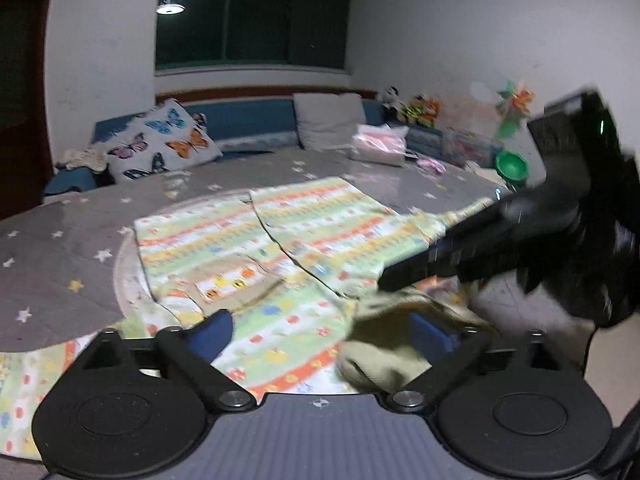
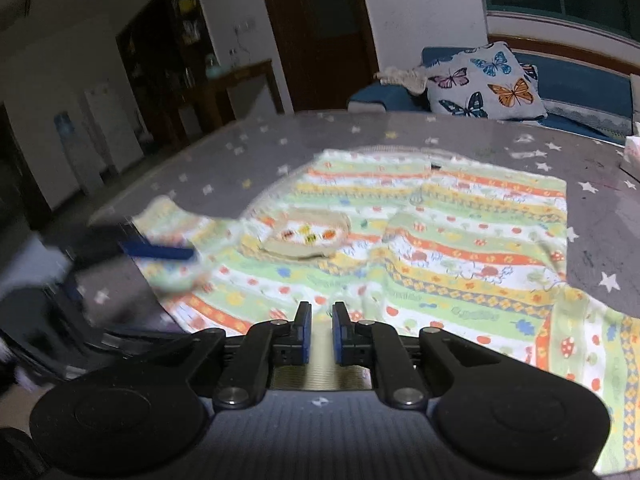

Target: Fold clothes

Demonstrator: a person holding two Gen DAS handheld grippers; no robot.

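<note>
Garment [image 1: 256, 248] spread flat on desk [image 1: 60, 256]; cushion [image 1: 160, 140] on sofa [image 1: 248, 120] behind desk; tissue pack [image 1: 380, 142] at desk's far right.

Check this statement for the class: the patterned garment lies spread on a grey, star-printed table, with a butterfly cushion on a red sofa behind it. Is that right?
One detail is wrong: the sofa is blue, not red, as the left wrist view shows. The rest holds: the patterned garment lies spread on the grey, star-printed table, and the butterfly cushion sits on the sofa behind it.
</note>
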